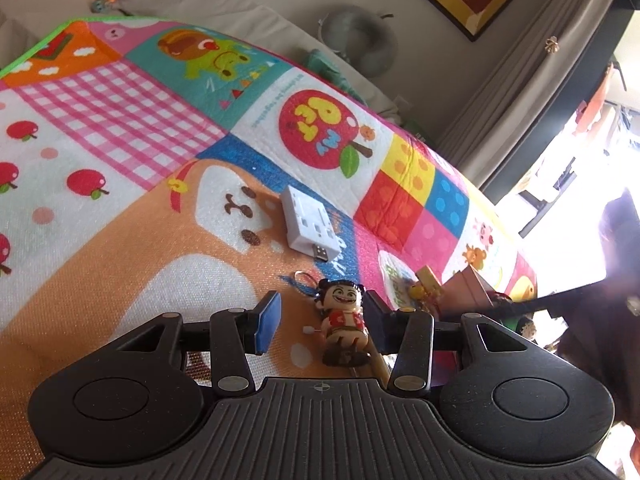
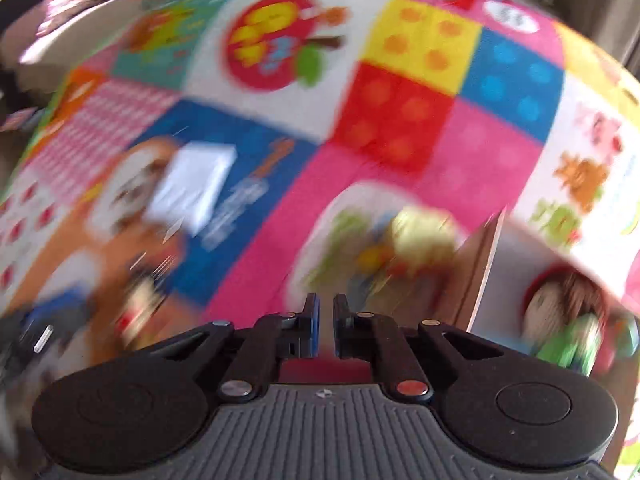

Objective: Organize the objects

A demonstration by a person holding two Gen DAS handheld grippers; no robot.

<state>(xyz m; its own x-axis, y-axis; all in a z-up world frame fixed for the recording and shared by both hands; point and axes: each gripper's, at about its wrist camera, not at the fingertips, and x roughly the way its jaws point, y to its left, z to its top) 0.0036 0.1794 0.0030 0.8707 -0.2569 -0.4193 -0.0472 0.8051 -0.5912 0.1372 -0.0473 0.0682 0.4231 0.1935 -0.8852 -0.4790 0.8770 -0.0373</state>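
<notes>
My left gripper (image 1: 322, 308) rests low over the play mat, open. A small grinning figurine keychain (image 1: 344, 328) lies between its jaws, close to the right finger, with a clear gap to the blue left pad (image 1: 268, 320). A white plug-in adapter (image 1: 308, 224) lies just beyond it. The right wrist view is blurred. My right gripper (image 2: 326, 304) is shut with nothing between its pads, pointing down at the mat near a yellow toy (image 2: 420, 236). The adapter (image 2: 192, 184) and the figurine (image 2: 136, 304) show as smears at the left.
A colourful play mat (image 1: 120, 120) covers the floor. An open cardboard box (image 2: 480, 272) sits at the right with a doll (image 2: 560, 304) inside; its corner (image 1: 468, 292) and the yellow toy (image 1: 418, 290) also show in the left wrist view. A grey sofa (image 1: 248, 12) lies behind.
</notes>
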